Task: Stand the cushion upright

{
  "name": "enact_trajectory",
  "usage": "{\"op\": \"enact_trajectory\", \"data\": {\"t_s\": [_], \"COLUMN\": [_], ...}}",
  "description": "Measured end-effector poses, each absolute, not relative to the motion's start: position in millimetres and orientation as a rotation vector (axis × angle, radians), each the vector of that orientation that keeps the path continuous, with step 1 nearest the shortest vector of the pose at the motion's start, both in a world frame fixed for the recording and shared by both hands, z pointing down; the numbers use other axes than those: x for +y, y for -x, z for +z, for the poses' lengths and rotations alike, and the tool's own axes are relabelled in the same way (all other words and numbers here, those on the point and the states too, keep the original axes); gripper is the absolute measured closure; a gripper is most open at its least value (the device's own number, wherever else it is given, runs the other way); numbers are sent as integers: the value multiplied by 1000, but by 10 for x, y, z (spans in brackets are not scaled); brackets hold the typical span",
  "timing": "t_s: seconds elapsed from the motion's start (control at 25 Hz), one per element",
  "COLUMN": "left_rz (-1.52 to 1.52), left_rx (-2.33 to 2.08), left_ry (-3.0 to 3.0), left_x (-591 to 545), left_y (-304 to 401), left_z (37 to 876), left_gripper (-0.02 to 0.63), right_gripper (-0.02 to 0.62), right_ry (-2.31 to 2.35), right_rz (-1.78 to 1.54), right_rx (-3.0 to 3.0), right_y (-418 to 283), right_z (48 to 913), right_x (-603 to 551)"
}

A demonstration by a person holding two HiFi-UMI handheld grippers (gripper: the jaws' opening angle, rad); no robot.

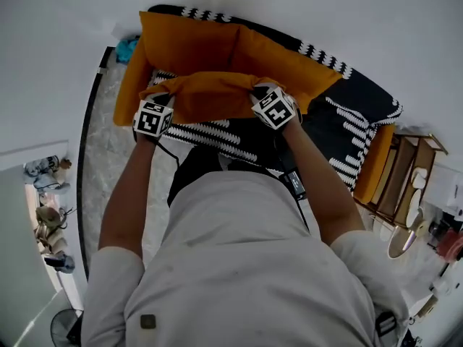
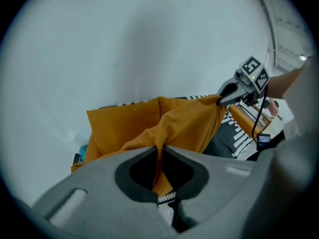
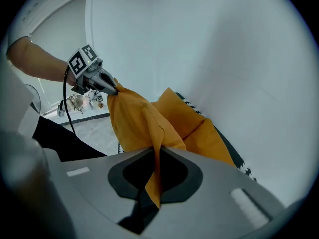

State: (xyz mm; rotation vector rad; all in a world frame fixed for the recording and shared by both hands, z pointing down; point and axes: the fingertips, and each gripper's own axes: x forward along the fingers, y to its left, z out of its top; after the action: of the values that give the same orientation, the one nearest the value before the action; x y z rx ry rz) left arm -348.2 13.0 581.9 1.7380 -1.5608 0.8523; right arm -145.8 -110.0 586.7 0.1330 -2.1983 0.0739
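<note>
An orange cushion [image 1: 210, 96] hangs in the air over the sofa seat, stretched between my two grippers. My left gripper [image 1: 160, 101] is shut on its left corner, and the fabric [image 2: 185, 128] runs down between the jaws in the left gripper view. My right gripper [image 1: 259, 92] is shut on the right corner; the cloth [image 3: 137, 123] is pinched between its jaws in the right gripper view. Each gripper also shows in the other's view: the right gripper [image 2: 225, 94] and the left gripper [image 3: 110, 87], both clamped on a cushion corner.
Two more orange cushions [image 1: 184, 42] lean against the back of the black sofa [image 1: 347, 129] with white patterned trim. A wooden side table [image 1: 409, 186] stands at the sofa's right end. A white wall [image 1: 304, 6] rises behind; grey floor [image 1: 108, 157] lies at left.
</note>
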Motion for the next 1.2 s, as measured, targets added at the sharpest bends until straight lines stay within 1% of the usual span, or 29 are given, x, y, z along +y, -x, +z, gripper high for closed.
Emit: {"op": "enact_trajectory", "data": {"t_s": [0.28,0.88,1.2], "left_rz": [889,922,937], "left_rx": [-1399,-993,-866], "left_ry": [-1916,-2274,-2364], "left_x": [-150,-767,-895], "left_y": [2802,1781,1054], "left_z": [5829,5758,5660], "left_gripper": [589,589,589], "right_gripper": [560,558,558], "right_ry": [-337,-755,-900], "right_rz": [179,318,358], "right_rx": [-2170,-2033,-2007], "right_y": [640,-592,-1335], "right_z": [5794,5572,5457], "right_x": [-1121,-982,-872]}}
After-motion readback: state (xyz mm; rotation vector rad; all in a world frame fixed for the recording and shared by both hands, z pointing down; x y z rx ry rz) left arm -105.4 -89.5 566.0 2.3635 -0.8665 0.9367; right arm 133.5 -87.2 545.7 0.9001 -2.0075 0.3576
